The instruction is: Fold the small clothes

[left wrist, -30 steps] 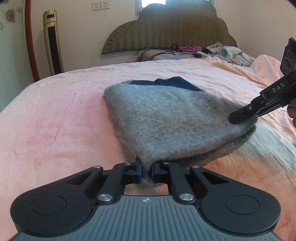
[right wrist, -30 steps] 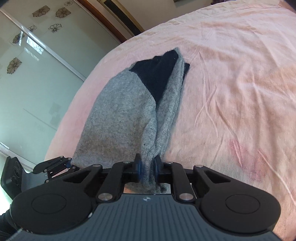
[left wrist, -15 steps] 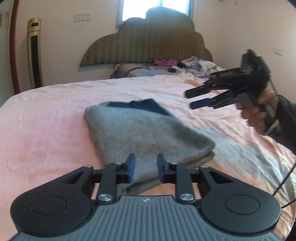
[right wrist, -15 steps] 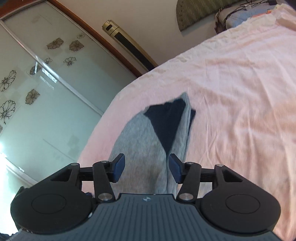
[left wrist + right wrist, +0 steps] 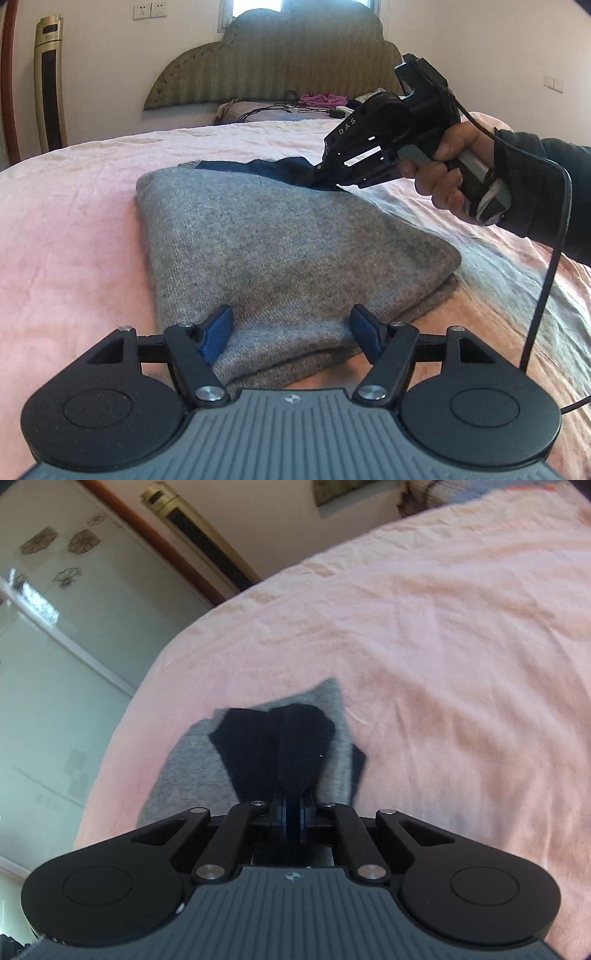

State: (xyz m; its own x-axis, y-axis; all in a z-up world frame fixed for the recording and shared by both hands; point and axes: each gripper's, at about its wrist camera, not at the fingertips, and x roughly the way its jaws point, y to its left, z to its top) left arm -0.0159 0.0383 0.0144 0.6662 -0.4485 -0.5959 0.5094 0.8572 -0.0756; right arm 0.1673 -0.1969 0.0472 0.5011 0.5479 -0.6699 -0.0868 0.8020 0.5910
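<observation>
A grey knit garment lies folded on the pink bedsheet, with a dark navy part at its far end. My left gripper hovers over the near edge of the grey fold; its jaws are opening and the blue pads do not press on the cloth. My right gripper, held by a person's hand, is at the far end. In the right wrist view, the right gripper is shut on the navy part, which bunches up in front of the jaws above the grey garment.
A padded headboard and a pile of clothes and cables sit at the bed's far end. A tall gold tower fan stands at the left wall. Glass sliding doors border the bed. A black cable hangs from the right gripper.
Both grippers let go of the grey fold. The left one opened wide near the same edge. The right one moved to the far end and shut on the navy part.
</observation>
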